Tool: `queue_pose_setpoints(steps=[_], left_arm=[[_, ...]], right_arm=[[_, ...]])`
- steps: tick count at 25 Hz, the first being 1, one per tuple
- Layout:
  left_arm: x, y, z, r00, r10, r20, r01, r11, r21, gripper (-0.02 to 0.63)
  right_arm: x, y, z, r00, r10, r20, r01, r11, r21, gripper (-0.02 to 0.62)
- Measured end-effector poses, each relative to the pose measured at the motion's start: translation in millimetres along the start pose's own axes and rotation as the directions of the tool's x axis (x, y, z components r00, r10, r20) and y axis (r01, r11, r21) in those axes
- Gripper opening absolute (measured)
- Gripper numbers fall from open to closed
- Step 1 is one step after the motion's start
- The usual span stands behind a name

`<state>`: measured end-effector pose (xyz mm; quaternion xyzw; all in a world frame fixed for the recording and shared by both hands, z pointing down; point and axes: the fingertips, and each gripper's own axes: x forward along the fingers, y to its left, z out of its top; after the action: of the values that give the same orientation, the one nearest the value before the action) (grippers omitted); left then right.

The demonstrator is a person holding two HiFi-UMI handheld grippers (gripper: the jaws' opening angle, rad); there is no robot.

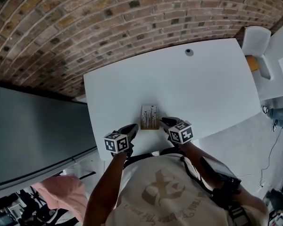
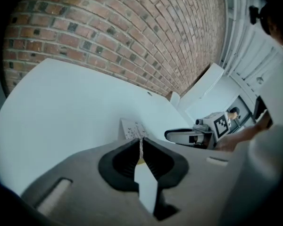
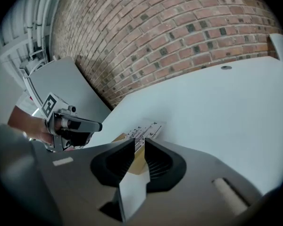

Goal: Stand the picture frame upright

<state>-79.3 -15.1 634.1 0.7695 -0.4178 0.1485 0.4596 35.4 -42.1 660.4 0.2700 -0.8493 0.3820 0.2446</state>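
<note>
**Operator:** Which step am I on?

**Guide:** The approach, as I read it: nothing is lifted yet. Your left tongs (image 2: 141, 141) are clenched on nothing, with the tips just short of the frame (image 1: 150, 117). Your right tongs (image 3: 140, 144) are released and slightly parted, and the frame's near edge shows through the gap, untouched.

**Operator:** Where does it lie?

**Guide:** Flat, print side up, between your two tips, close to the near edge of the surface (image 1: 203, 88) and well away from the wall (image 1: 108, 22).

**Operator:** And next?

**Guide:** You probably need a rim. Ease the right tongs over the near edge, clamp, then tip it up. I can't see a rear stand, so steady it with your left.
</note>
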Motion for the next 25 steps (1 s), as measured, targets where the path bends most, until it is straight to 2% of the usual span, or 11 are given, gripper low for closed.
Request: queue_pose_setpoints(steps=[3, 6, 12, 16, 21, 25], left_arm=[[14.4, 2.1, -4.8, 0.997, -0.049, -0.064, 0.048, 0.999, -0.02, 0.038], [25.9, 3.1, -8.1, 0.989, -0.094, -0.114, 0.089, 0.995, -0.051, 0.103], [43.2, 9.0, -19.6, 0.962, -0.107, -0.252, 0.092, 0.993, -0.071, 0.212], [50.3, 17.5, -23.8, 0.949, -0.079, -0.306, 0.05, 0.994, -0.1, 0.233], [59.0, 16.2, -29.7, 0.923, -0.102, -0.371, 0.054, 0.989, -0.138, 0.239], [63.7, 19.2, -36.5, 0.898, -0.095, -0.429, 0.034, 0.988, -0.147, 0.239]], right_arm=[[9.1, -7.8, -4.7, 0.999, 0.003, -0.051, 0.002, 0.996, 0.089, 0.104], [16.0, -9.7, -10.0, 0.995, 0.015, -0.096, 0.0, 0.988, 0.154, 0.137], [32.5, -2.2, -19.1, 0.981, 0.042, -0.19, 0.0, 0.976, 0.218, 0.17], [36.9, -4.6, -23.6, 0.973, 0.037, -0.227, 0.023, 0.967, 0.255, 0.179], [40.8, -5.4, -26.0, 0.968, 0.058, -0.244, 0.031, 0.938, 0.345, 0.179], [44.8, -3.5, -25.2, 0.963, 0.058, -0.262, 0.042, 0.931, 0.363, 0.178]])
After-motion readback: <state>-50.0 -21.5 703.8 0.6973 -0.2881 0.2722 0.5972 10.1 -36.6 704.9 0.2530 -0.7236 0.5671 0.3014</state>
